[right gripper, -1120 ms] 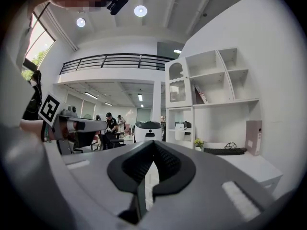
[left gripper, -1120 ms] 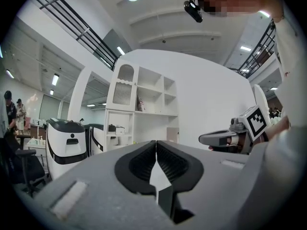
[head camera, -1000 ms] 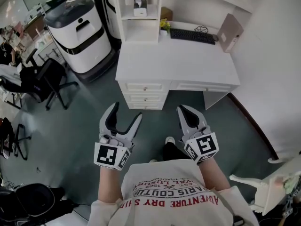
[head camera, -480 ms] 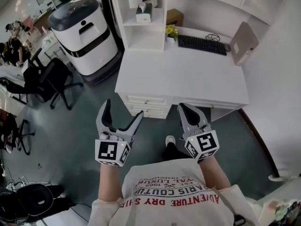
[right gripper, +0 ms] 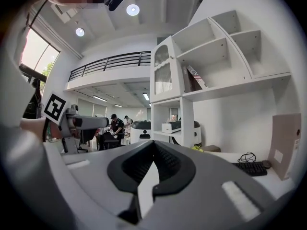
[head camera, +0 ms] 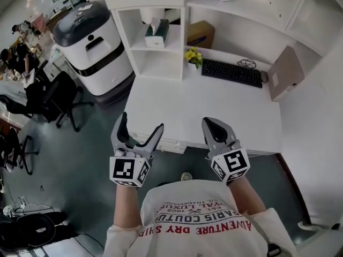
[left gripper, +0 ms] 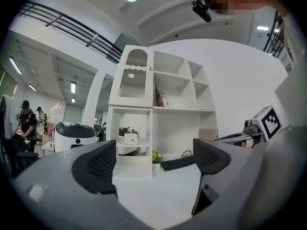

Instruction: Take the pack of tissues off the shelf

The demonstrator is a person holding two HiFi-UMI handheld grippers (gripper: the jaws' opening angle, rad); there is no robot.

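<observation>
One tissue pack (head camera: 156,35), inside shelf cubby (head camera: 138,46)

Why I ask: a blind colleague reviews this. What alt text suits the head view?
From above, a person holds two grippers at a white desk, left gripper open and empty, right gripper shut. A pack of tissues sits on the shelf beyond.

Desk (head camera: 214,106) smooth white, painted look; keyboard (head camera: 231,73) matt black plastic; floor (head camera: 80,154) glossy.
</observation>
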